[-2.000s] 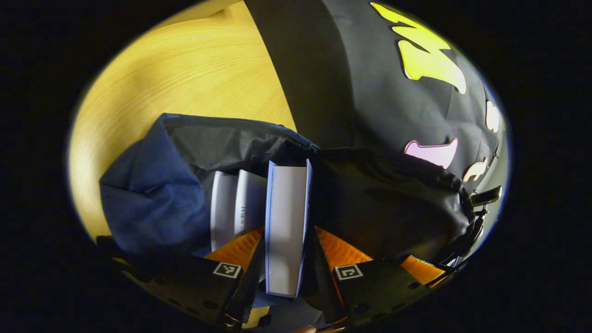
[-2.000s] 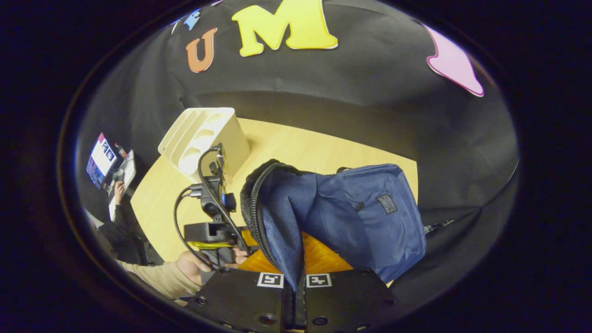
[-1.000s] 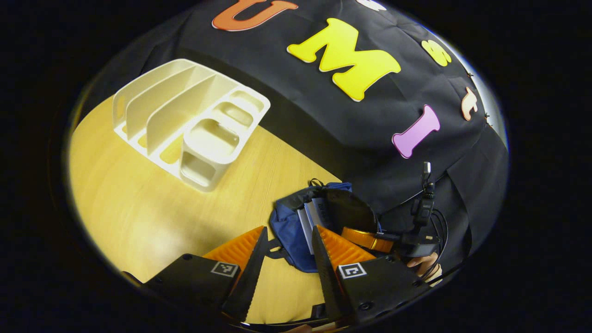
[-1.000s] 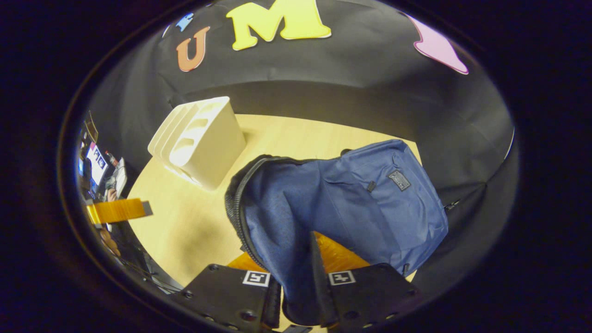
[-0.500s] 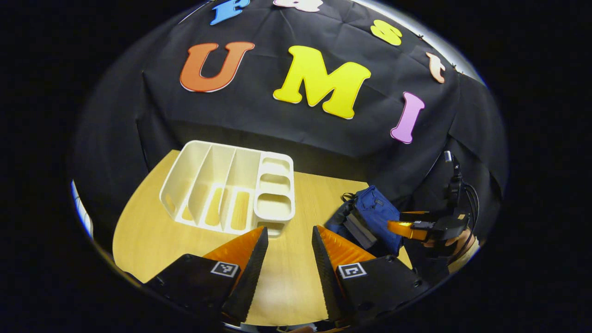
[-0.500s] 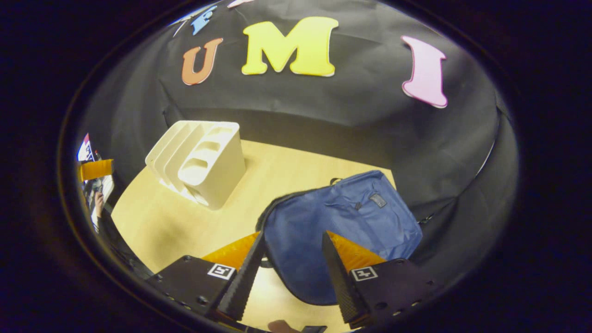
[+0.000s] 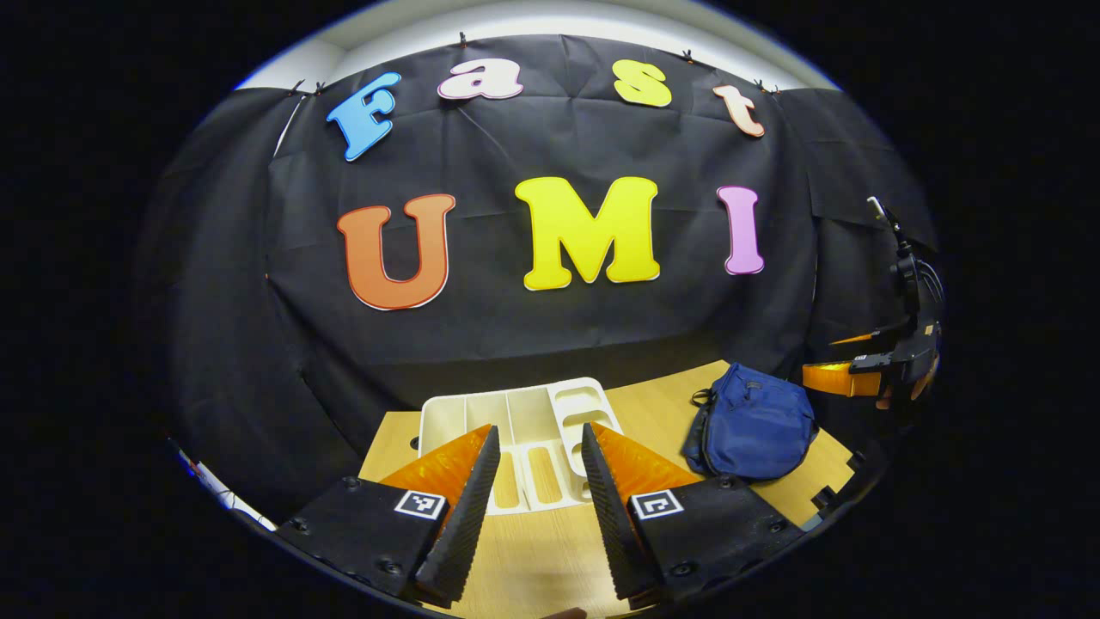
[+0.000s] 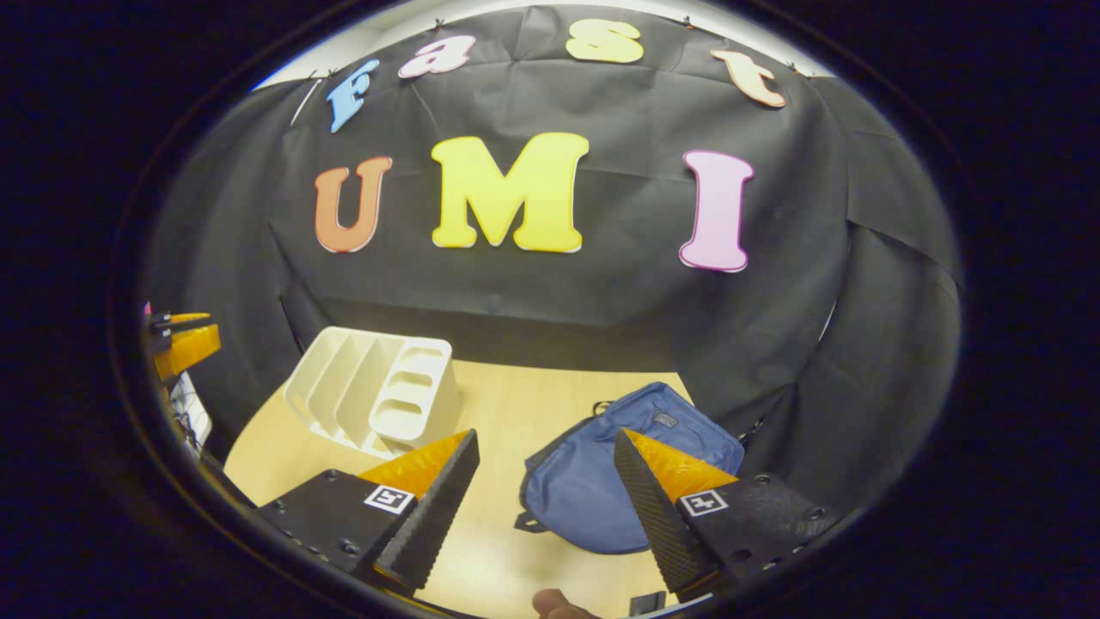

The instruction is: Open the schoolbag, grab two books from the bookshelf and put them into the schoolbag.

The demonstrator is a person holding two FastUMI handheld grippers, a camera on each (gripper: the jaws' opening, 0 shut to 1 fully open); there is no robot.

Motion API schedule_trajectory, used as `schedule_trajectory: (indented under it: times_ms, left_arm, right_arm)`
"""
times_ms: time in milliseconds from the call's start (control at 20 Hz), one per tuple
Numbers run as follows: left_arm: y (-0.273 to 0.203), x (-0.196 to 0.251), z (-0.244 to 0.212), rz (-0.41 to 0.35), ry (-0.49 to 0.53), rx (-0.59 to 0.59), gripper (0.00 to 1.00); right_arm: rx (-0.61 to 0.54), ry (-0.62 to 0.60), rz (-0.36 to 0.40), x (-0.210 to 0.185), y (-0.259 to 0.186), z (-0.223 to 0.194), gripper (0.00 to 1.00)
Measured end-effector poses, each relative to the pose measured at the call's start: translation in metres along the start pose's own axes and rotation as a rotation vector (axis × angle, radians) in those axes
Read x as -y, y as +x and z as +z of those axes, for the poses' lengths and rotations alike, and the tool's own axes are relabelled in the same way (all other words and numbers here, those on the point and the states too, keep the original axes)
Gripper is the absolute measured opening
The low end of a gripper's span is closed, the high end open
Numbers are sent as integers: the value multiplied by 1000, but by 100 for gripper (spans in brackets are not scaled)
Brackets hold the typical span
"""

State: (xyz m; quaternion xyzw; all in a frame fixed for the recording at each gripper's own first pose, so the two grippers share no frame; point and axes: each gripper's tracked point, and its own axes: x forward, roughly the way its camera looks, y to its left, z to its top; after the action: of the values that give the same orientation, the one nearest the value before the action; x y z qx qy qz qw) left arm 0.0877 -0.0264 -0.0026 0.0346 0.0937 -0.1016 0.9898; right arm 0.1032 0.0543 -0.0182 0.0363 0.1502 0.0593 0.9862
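The blue schoolbag (image 8: 619,468) lies slumped on the wooden table (image 8: 490,404), its dark zipper edge facing left. It sits below and beyond my right gripper (image 8: 546,434), which is open and holds nothing. To the bag's left stands the white bookshelf (image 8: 374,395) with bare slots. In the left gripper view the bookshelf (image 7: 524,417) lies straight ahead beyond my open left gripper (image 7: 539,427), and the schoolbag (image 7: 752,421) rests at the right. Books inside the bag are hidden. The right gripper (image 7: 846,378) hovers above the bag at the far right edge.
The booth's black cloth wall (image 7: 550,327) rises right behind the table (image 7: 662,400). In the right gripper view the left gripper (image 8: 185,344) shows at the far left edge. The table's front edge runs close under both grippers.
My left gripper let go of the book in the bag and drew back and up. My right gripper opened off the bag's flap and backed away. The bag slumped onto the table.
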Motion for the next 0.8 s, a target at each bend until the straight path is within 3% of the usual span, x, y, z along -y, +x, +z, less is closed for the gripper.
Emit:
schedule_trajectory:
  times_ms: [50,200,350,400,450,500,550,700,800]
  left_arm:
    - [-5,-4,2,12,-30,1,65]
    - [-12,-41,20,147,-34,83,65]
    - [-20,-34,34,160,-55,132,69]
    - [-20,-34,35,178,-60,133,80]
    - [-22,-32,34,190,-61,135,82]
    - [-21,-30,36,191,-63,140,85]
    - [-24,-26,38,188,-70,144,80]
    - [-32,-17,44,187,-77,172,97]
    - [-34,-17,46,209,-65,190,97]
  right_arm:
    - [13,0,0,-3,-10,5,96]
    - [104,17,-49,1,-34,30,96]
    - [161,35,-62,-1,-59,40,96]
    - [177,27,-68,1,-66,42,96]
    - [193,22,-68,0,-70,45,99]
    - [211,20,-69,0,-76,46,96]
    - [230,17,-76,2,-80,47,96]
    - [278,9,-92,6,-92,40,96]
    - [290,9,-93,8,-98,31,99]
